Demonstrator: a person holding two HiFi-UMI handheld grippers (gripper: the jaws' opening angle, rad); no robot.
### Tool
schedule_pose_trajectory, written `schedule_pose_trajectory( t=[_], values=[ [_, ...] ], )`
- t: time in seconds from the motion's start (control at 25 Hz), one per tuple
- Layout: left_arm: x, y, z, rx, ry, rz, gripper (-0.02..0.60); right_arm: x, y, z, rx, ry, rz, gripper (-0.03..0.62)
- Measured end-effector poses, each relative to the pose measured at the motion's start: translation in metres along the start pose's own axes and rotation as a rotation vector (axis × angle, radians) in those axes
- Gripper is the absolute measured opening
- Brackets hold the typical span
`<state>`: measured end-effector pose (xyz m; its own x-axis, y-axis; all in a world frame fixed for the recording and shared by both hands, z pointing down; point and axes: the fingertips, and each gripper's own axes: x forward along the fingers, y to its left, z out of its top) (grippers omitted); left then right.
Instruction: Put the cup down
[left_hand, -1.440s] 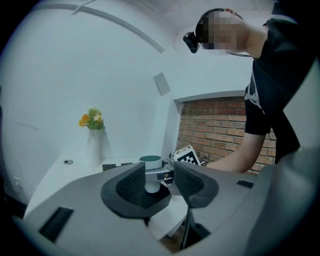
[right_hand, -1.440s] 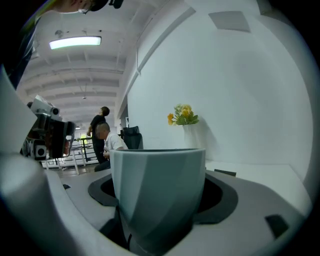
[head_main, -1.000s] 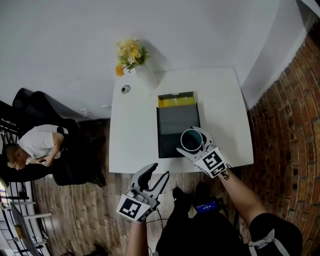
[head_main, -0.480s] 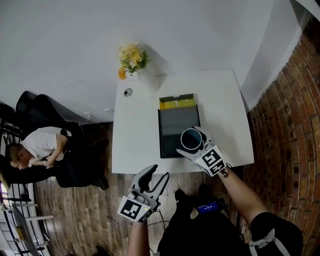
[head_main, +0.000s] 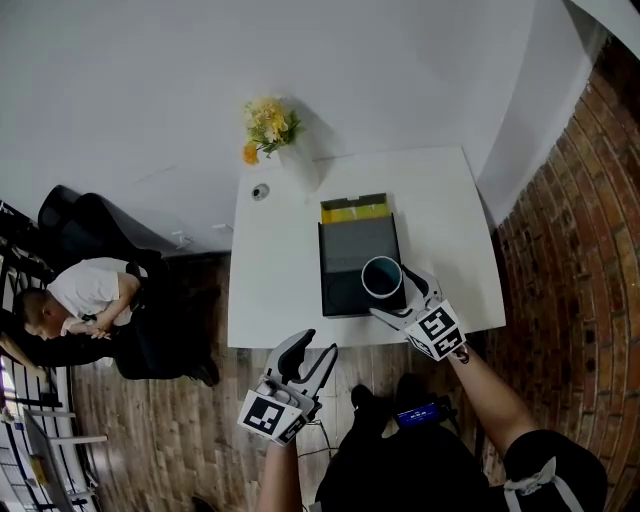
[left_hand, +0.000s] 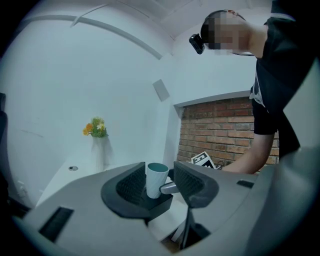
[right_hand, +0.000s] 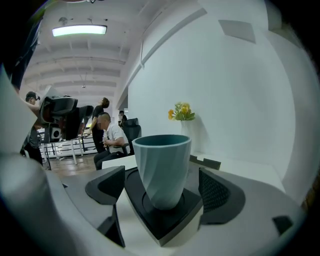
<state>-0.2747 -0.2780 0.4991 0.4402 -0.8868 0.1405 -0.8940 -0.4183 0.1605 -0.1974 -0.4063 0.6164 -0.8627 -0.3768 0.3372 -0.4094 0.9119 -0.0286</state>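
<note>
A teal ribbed cup (head_main: 382, 279) stands upright on the near right corner of a black tray (head_main: 355, 245). My right gripper (head_main: 400, 297) is open, and its jaws have just been opening. In the right gripper view the cup (right_hand: 162, 165) sits in a round recess between the two pads (right_hand: 218, 192), with a gap on each side. My left gripper (head_main: 314, 348) is open and empty, in front of the table edge over the wooden floor. In the left gripper view the left gripper (left_hand: 162, 185) frames the distant cup (left_hand: 156, 179).
The tray lies on a white table (head_main: 270, 290). A yellow box (head_main: 355, 208) sits at the tray's far end. A white vase of yellow flowers (head_main: 268, 128) and a small round object (head_main: 260, 191) are at the back left. A person (head_main: 90, 300) sits at left; a brick wall (head_main: 570, 250) is at right.
My right gripper's jaws have come off the cup and the gripper has drawn back a little toward me. The cup stays on the tray. My left gripper has kept still.
</note>
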Motion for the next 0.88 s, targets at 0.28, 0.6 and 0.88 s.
schedule_pose_trajectory(
  t=[0.28, 0.6, 0.88],
  values=[
    [-0.004, -0.004, -0.005, 0.004, 0.005, -0.003, 0.183, -0.034, 0.004, -0.007, 0.039, 0.014, -0.012, 0.449],
    [-0.003, -0.014, -0.003, 0.0, -0.009, -0.013, 0.181, -0.077, 0.019, 0.011, 0.142, -0.031, 0.006, 0.448],
    [-0.001, -0.024, -0.002, -0.006, -0.019, -0.032, 0.179, -0.107, 0.04, 0.041, 0.169, -0.063, 0.04, 0.374]
  ],
)
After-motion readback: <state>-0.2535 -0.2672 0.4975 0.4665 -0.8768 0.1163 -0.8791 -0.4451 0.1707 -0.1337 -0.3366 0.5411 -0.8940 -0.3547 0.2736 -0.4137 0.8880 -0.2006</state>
